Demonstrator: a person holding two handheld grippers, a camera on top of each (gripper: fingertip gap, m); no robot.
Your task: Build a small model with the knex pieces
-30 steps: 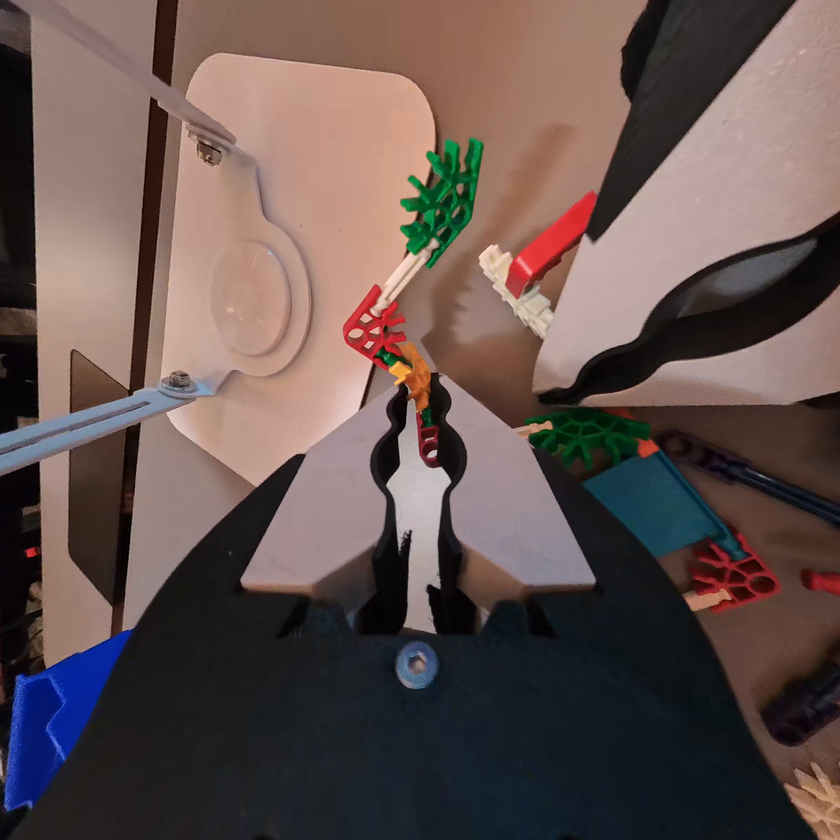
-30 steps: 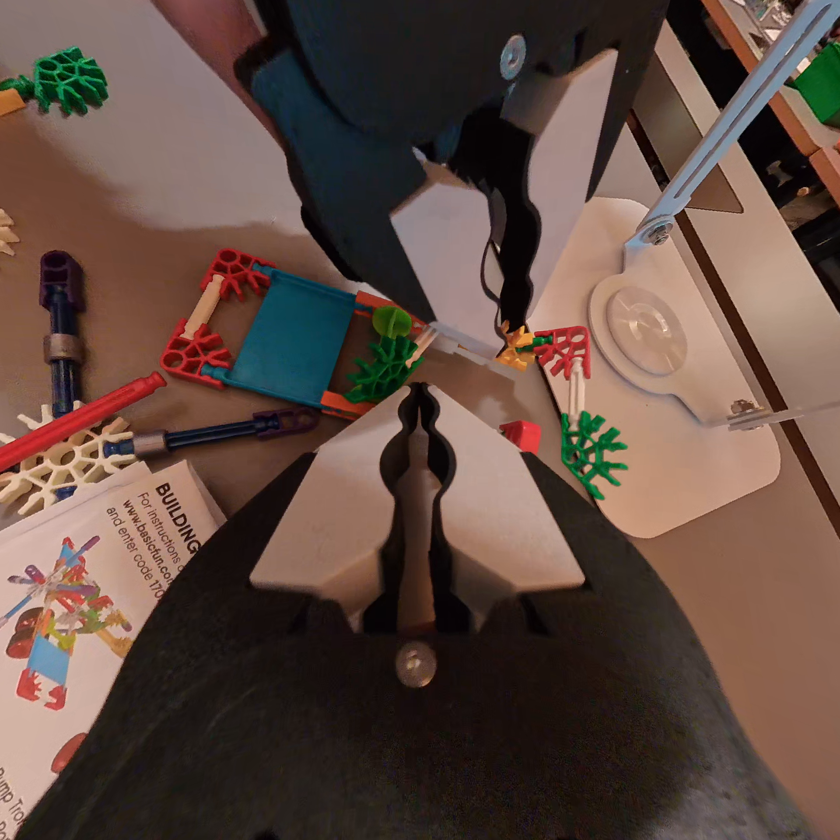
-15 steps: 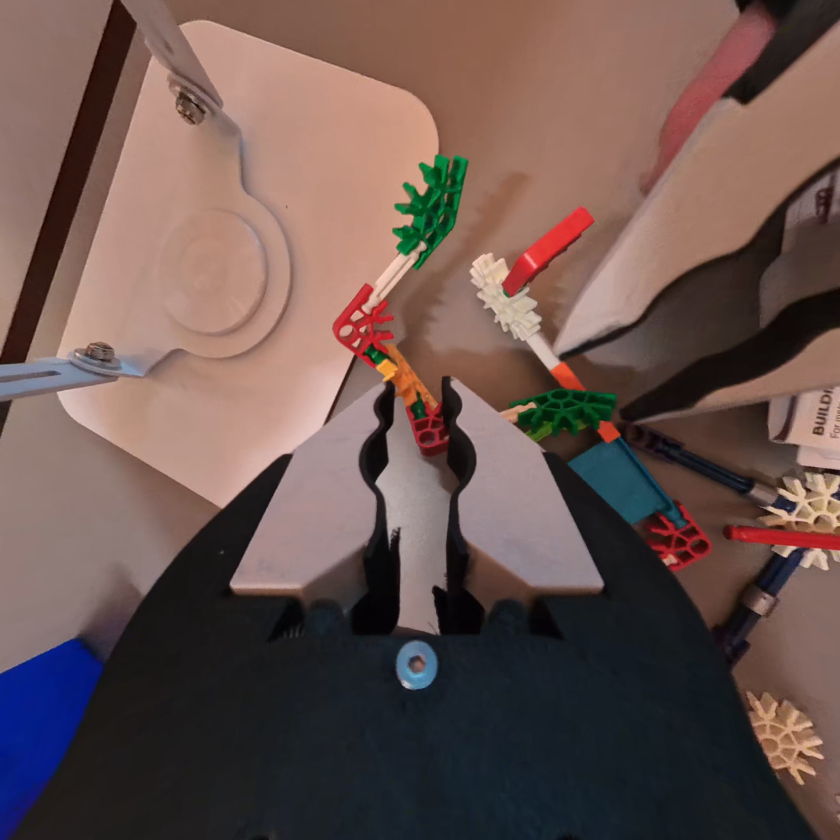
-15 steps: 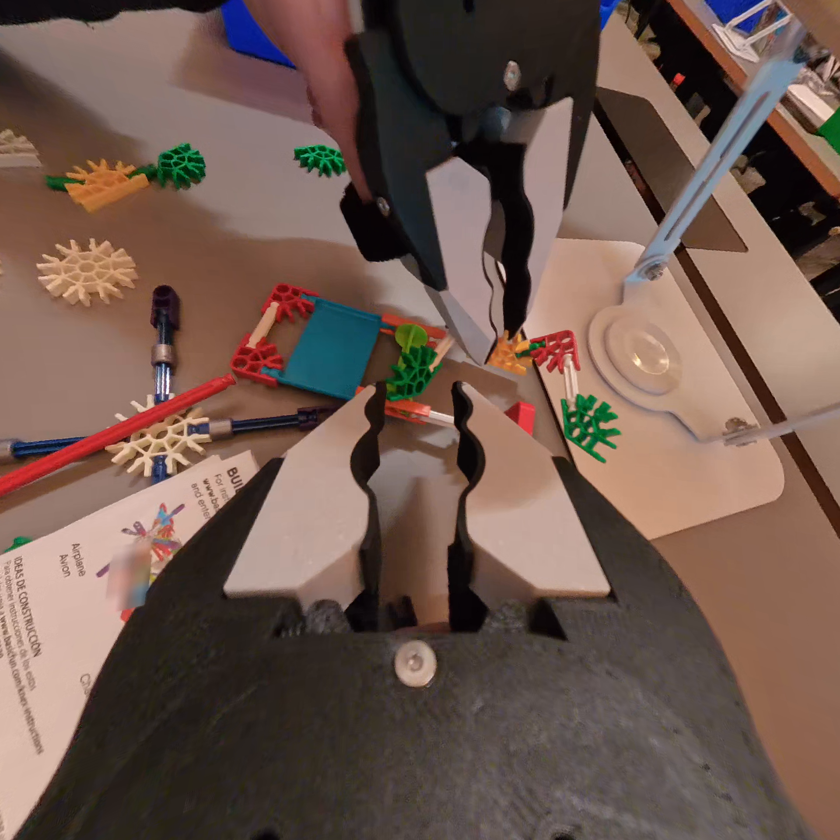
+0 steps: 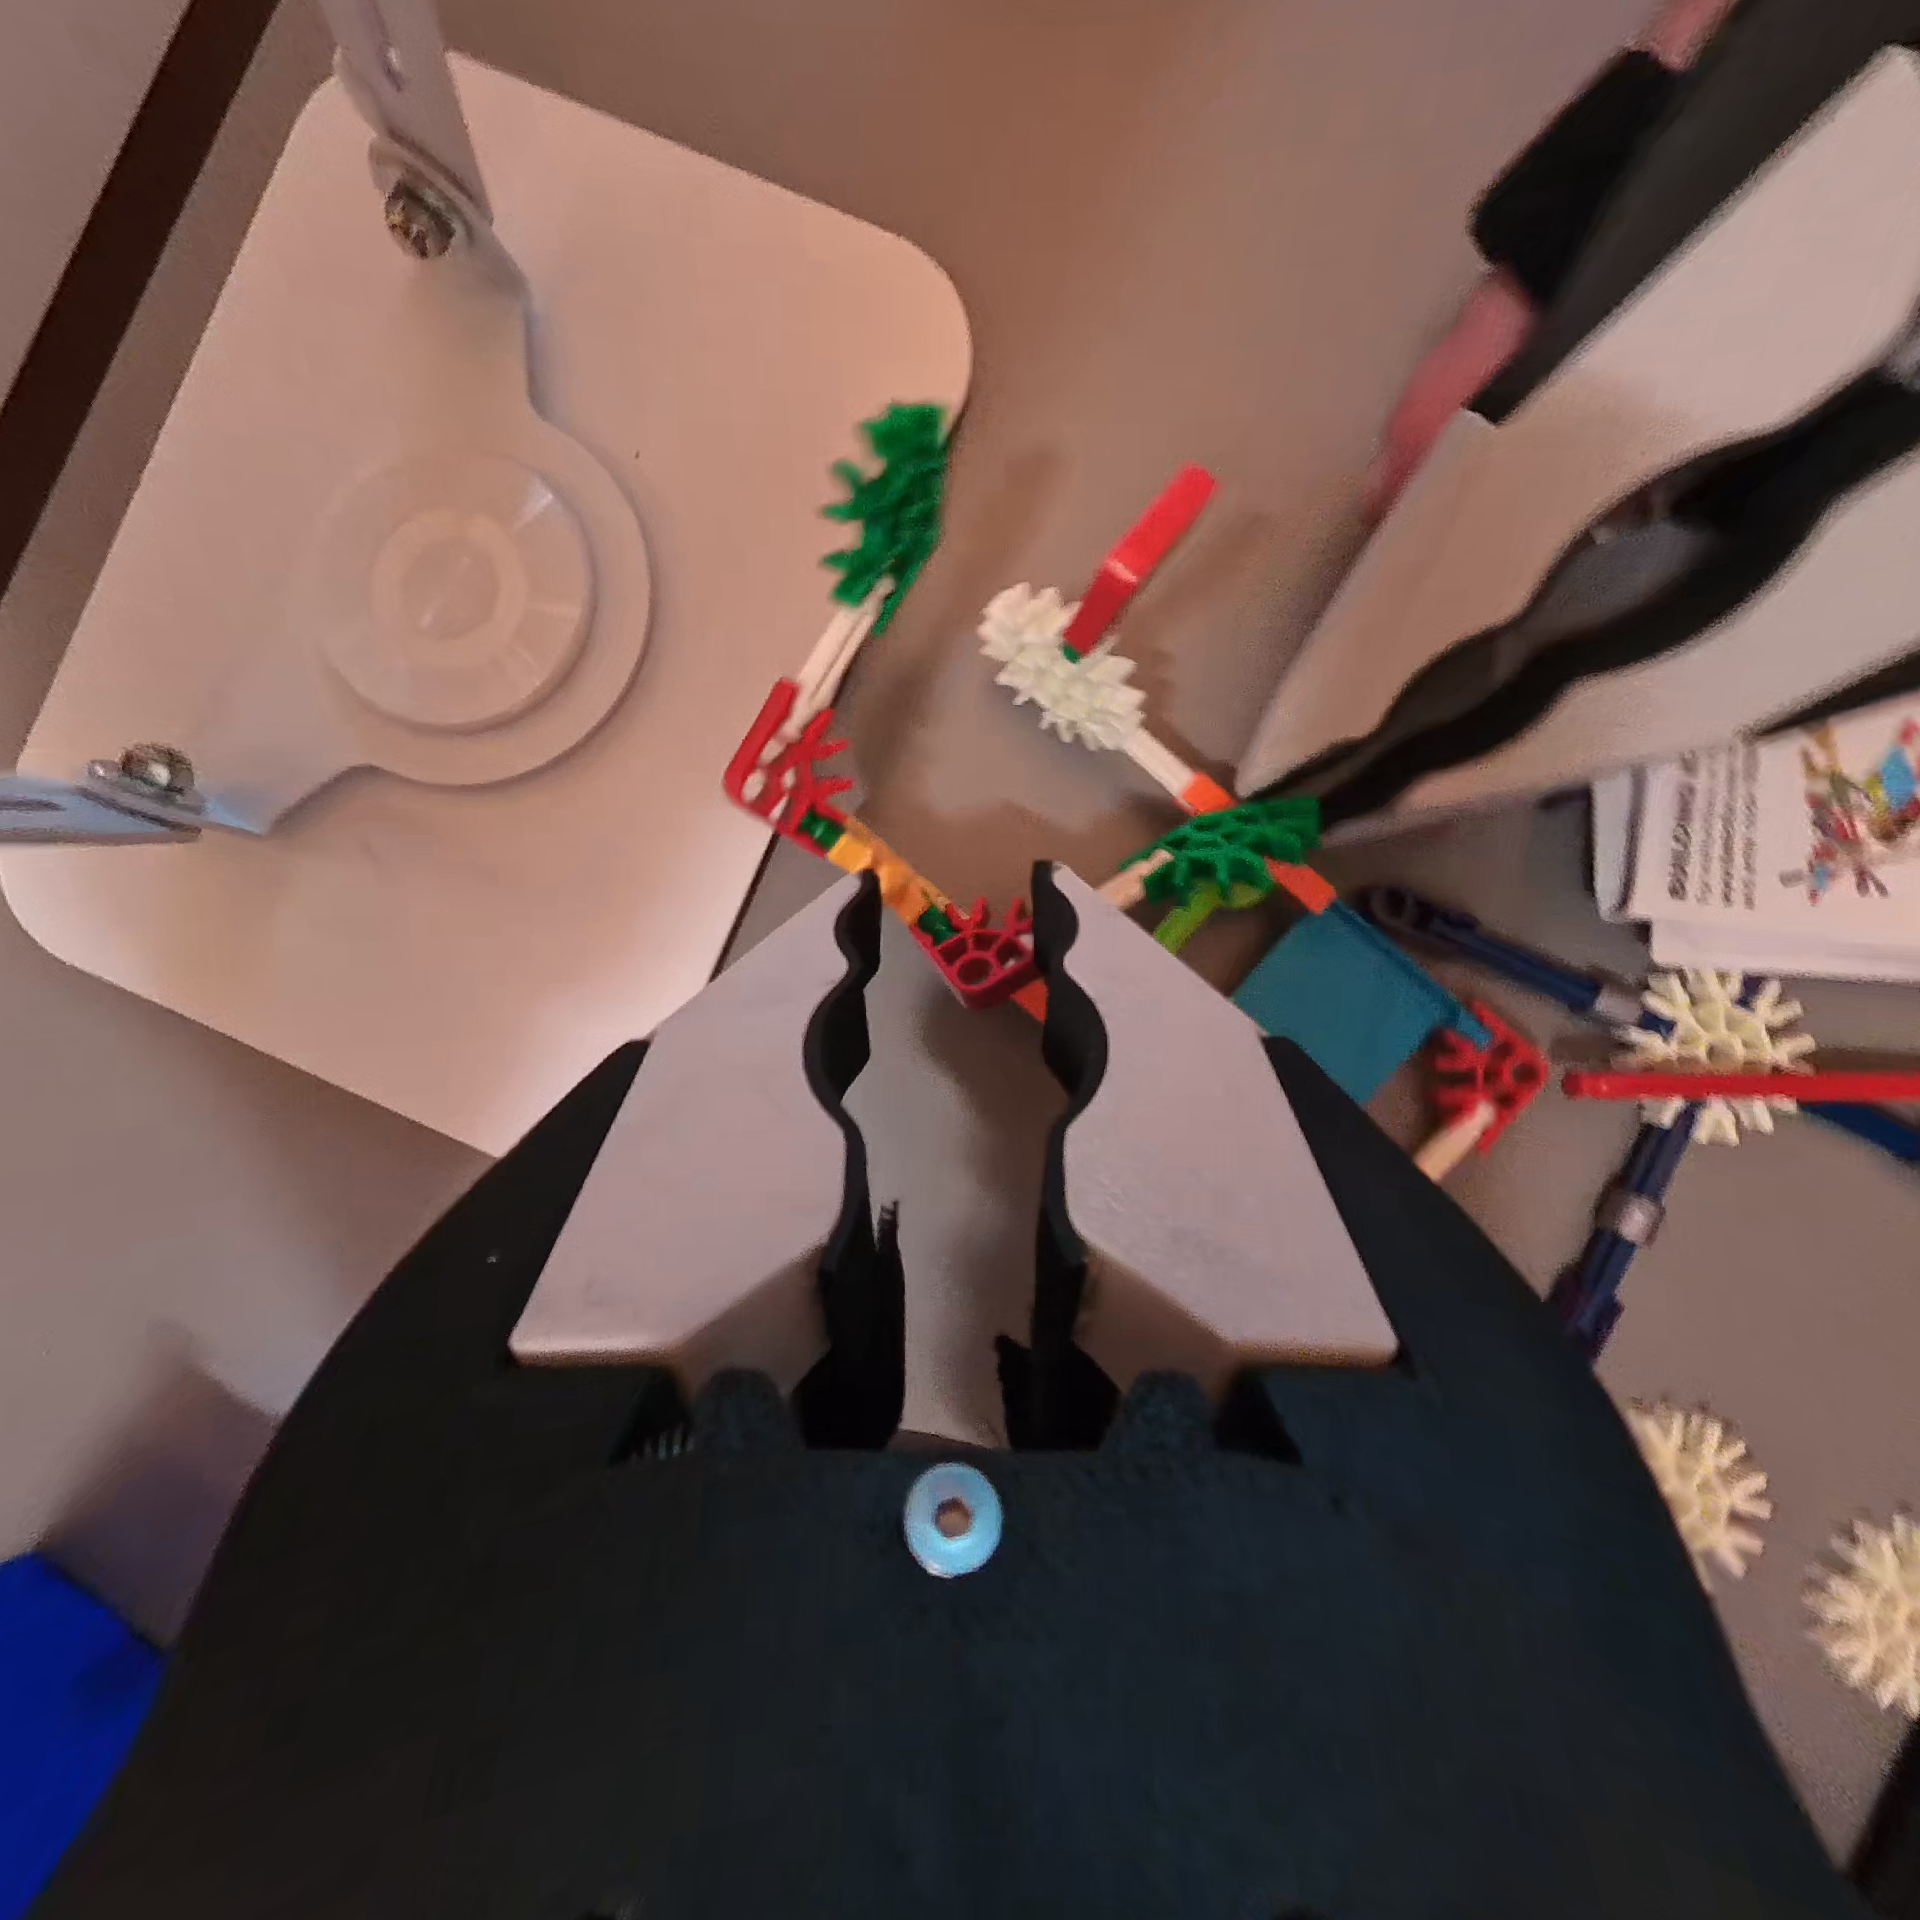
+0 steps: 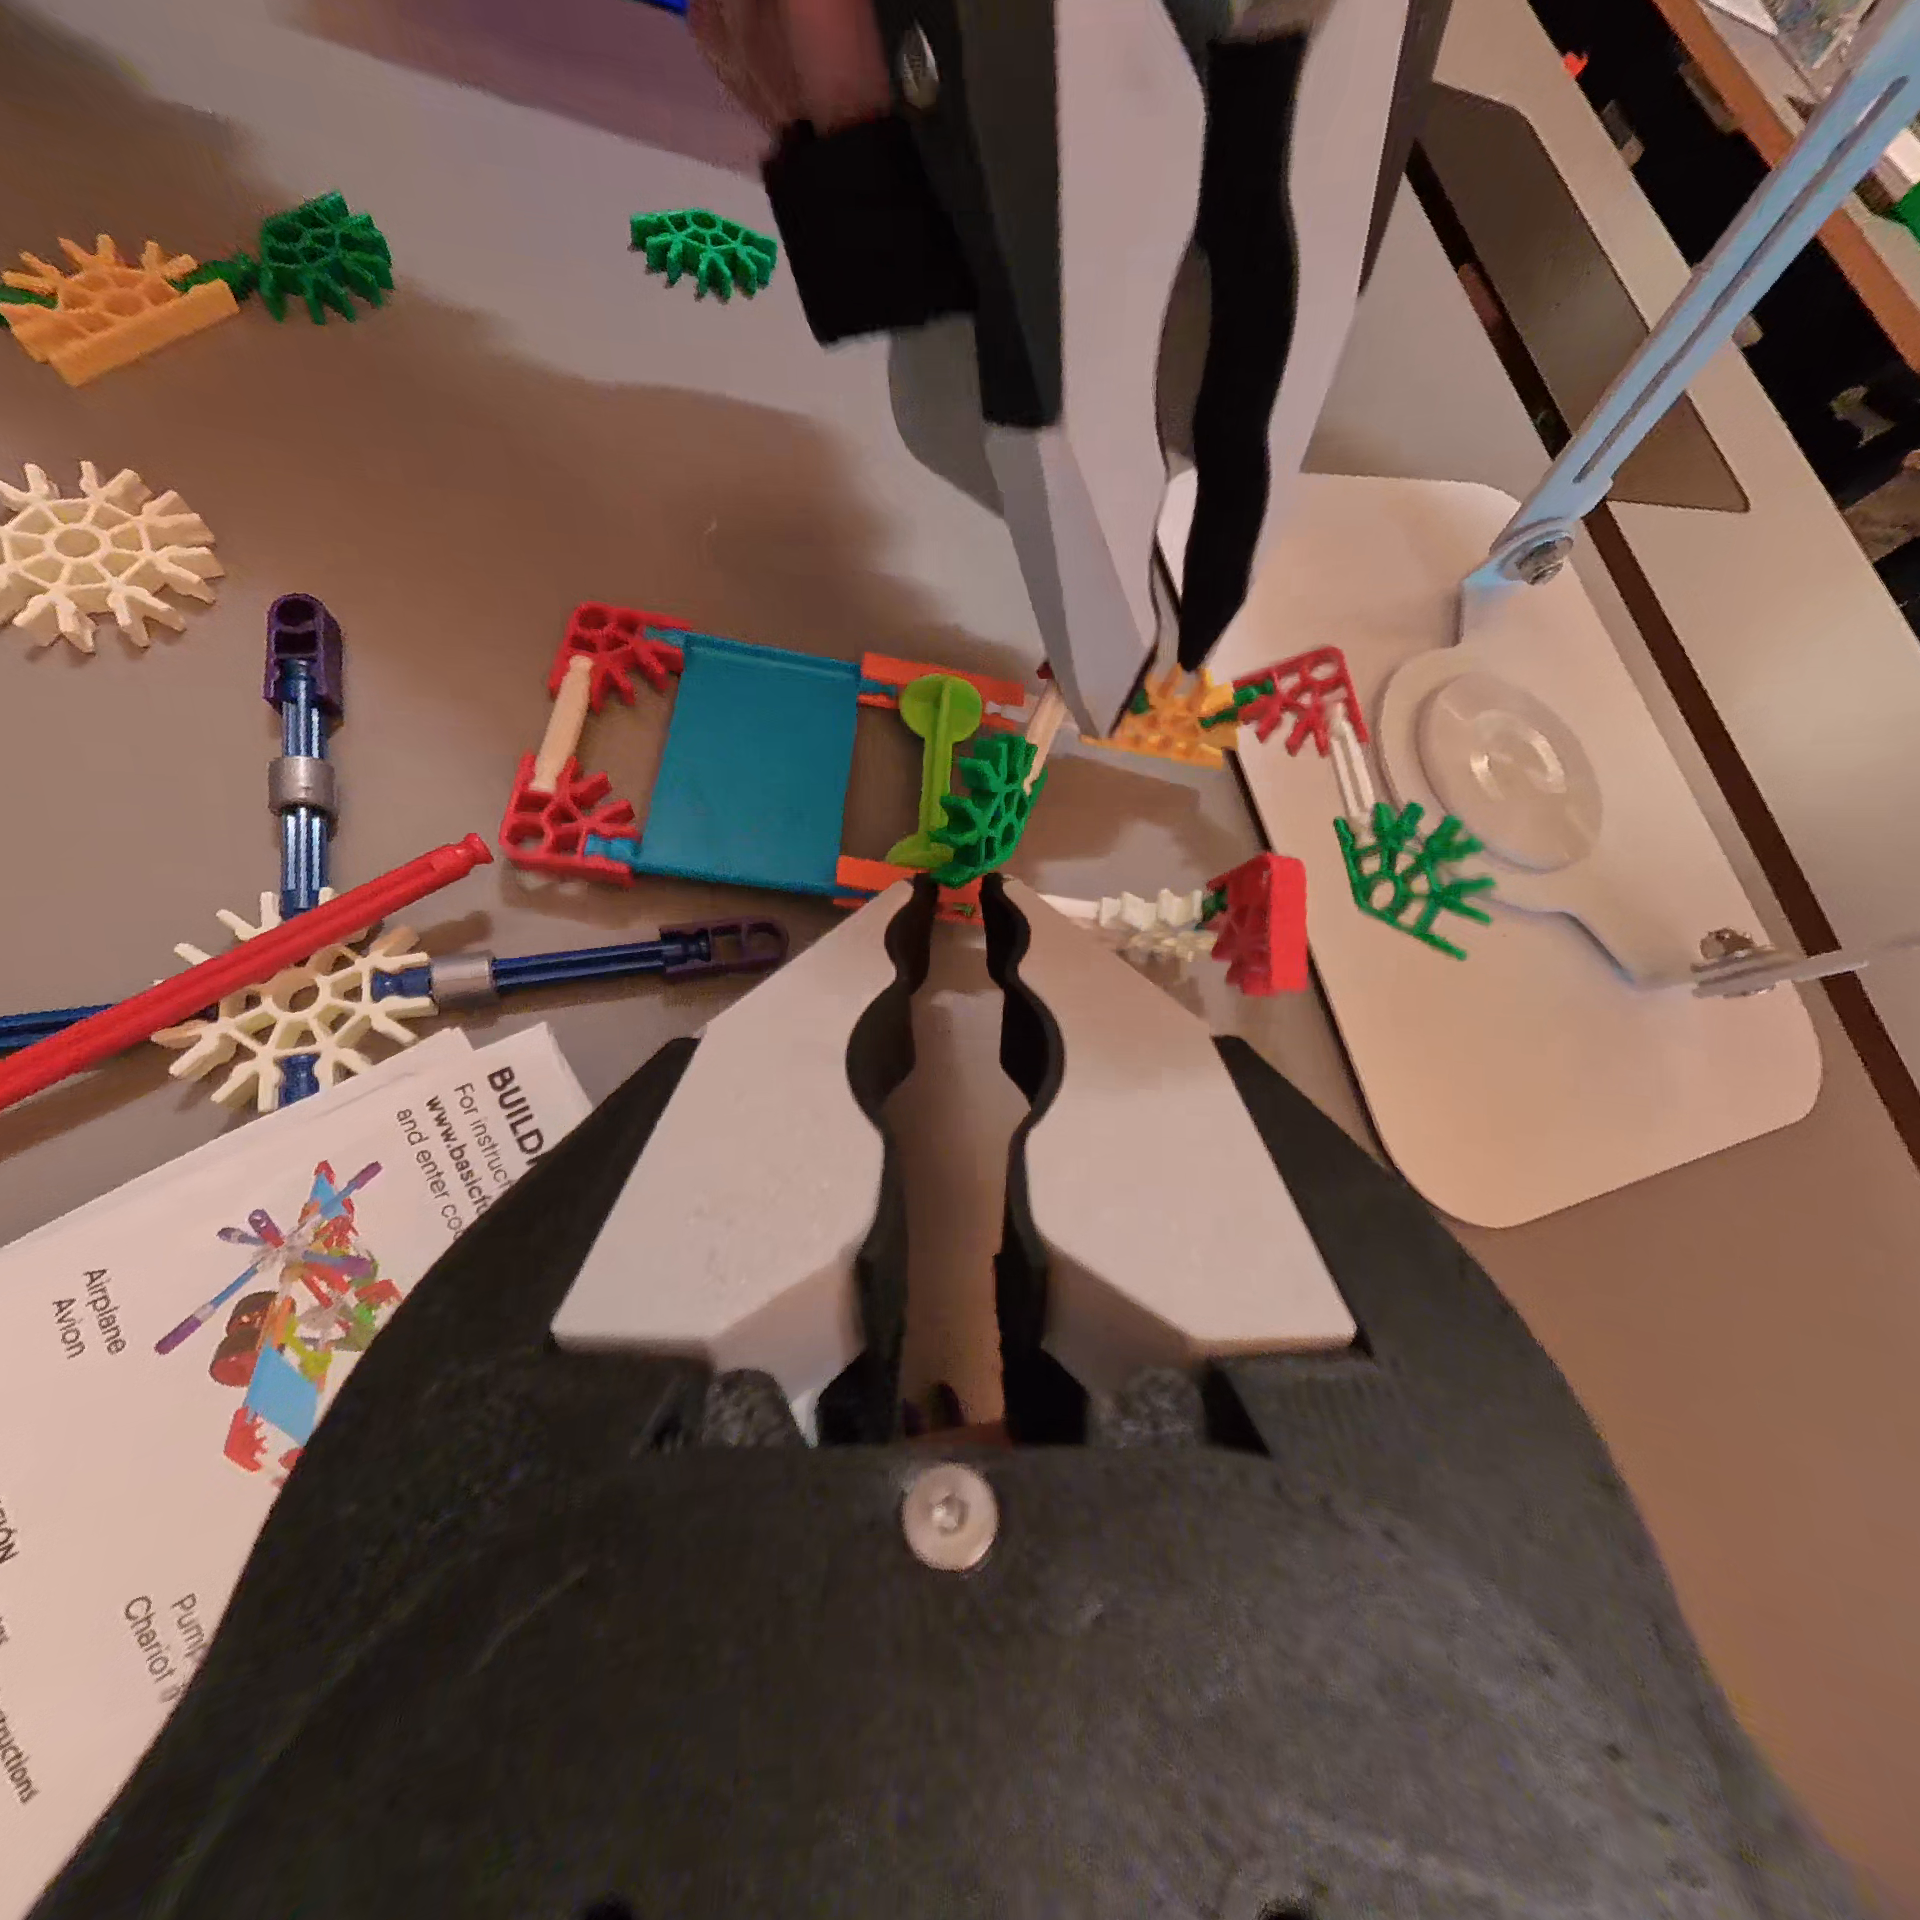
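A toy frame with a teal panel (image 6: 748,769), red corner connectors and orange rods lies on the tan table. My right gripper (image 6: 954,885) has closed to a narrow gap on the orange rod (image 6: 956,906) at the frame's near edge, beside a green connector (image 6: 987,800). My left gripper (image 5: 951,881) is open, its tips on either side of a red connector (image 5: 982,951) in a chain with a yellow connector (image 6: 1174,717), a white rod and a green connector (image 5: 894,509). A white connector (image 5: 1060,675) with a red piece (image 5: 1143,540) lies between the grippers.
A white base plate (image 5: 416,935) with a clear disc and metal arms lies left of the chain. An instruction booklet (image 6: 208,1299), a red rod (image 6: 260,966), blue rods (image 6: 301,748) and white, green and orange connectors lie about. A blue bin (image 5: 62,1714) sits near left. The grippers' ends are close to 6 cm from one another.
My left gripper has opened and let go of the chain. My right gripper let go of the white and red piece, opened wide, then narrowed onto the frame's orange rod.
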